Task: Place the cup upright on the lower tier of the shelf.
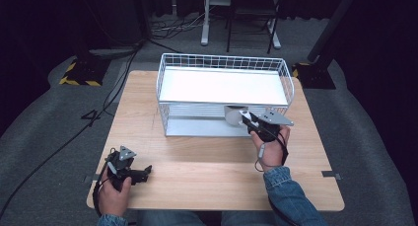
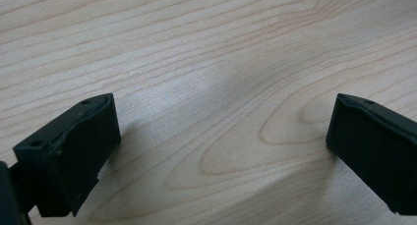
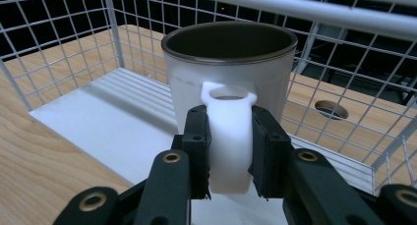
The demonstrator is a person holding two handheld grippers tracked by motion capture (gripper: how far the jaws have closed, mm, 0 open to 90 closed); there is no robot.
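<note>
right gripper [image 3: 228,151] clamping both pads on the white handle of the mug [image 3: 228,72], holding it upright at the near right opening of the wire rack [image 1: 224,95], under the rack's white top shelf [image 1: 224,85] and just over the white lower tray [image 3: 113,117]. left gripper [image 1: 140,171] resting with jaws wide apart and nothing between them, lying on the wooden table [image 1: 197,162] at the near left, well apart from the rack.

probably sliding the mug onto the lower tray: keeping it level and low, going straight in toward the far side, setting the base flat on the tray before letting go of the handle.

watching the white bar [image 3: 295,9] crossing just above the mug's rim, and the wire mesh side wall [image 3: 344,87] close on the right; staying away from both. round hole in the table [image 3: 331,109] showing beyond the mesh, not in the way.
</note>
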